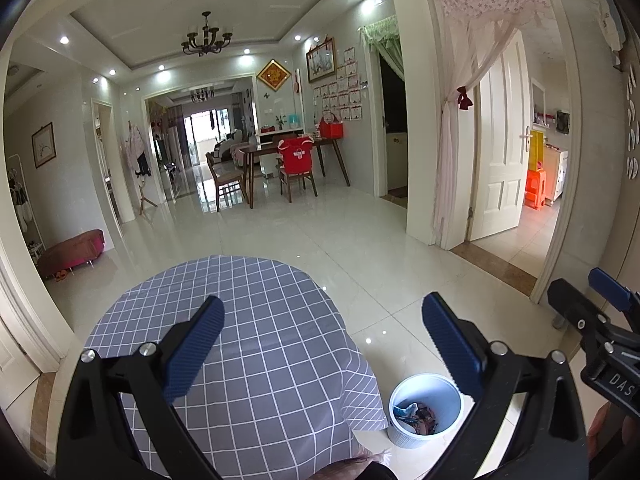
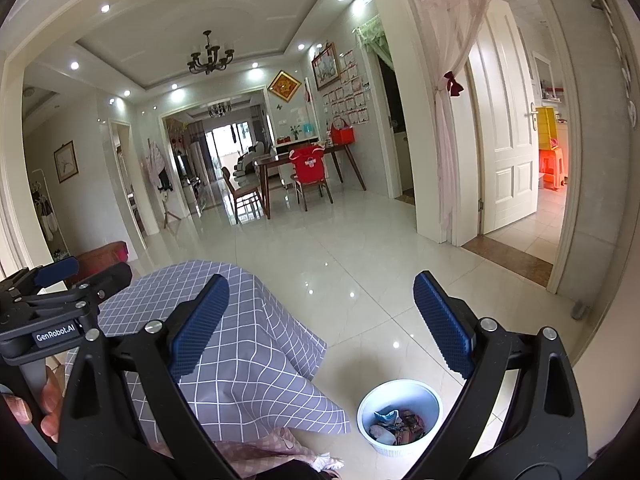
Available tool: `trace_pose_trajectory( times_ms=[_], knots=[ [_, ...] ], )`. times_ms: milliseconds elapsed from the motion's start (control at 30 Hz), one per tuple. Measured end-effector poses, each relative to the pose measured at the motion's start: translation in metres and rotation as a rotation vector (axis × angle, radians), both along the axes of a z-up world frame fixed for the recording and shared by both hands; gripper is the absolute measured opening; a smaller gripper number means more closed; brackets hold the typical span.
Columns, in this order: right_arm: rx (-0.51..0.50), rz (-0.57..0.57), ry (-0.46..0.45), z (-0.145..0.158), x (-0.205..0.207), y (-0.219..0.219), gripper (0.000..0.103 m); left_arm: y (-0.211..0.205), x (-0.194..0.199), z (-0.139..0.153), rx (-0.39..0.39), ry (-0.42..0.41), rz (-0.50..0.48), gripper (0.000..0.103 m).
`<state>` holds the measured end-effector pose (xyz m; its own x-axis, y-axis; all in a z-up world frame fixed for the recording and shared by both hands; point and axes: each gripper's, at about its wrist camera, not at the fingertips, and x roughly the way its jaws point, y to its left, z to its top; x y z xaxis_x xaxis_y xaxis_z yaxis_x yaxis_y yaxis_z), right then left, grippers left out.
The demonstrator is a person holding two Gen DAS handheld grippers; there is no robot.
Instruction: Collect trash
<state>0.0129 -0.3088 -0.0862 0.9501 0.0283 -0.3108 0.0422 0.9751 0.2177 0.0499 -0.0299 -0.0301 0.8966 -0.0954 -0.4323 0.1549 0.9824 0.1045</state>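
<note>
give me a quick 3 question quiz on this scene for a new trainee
1. True or false: the left gripper is holding a piece of trash.
2. Where does the bin stand? A) on the table B) on the floor beside the table C) inside the doorway on the right
3. Fill in: the table is covered with a grey ____ cloth.

Key
1. False. Its jaws stand wide apart with nothing between them, and the same goes for the right gripper.
2. B. It sits on the tiled floor by the hanging cloth, with crumpled trash already inside.
3. Checked.
</note>
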Motion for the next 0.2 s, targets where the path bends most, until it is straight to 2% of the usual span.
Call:
trace_pose_trajectory(
  times_ms=[200],
  knots=[
    [-0.025, 0.028, 0.054, -0.010, 0.025, 0.022, 0.092, 0.015, 0.019, -0.016, -0.015, 0.056, 0.018, 0.097]
  ],
)
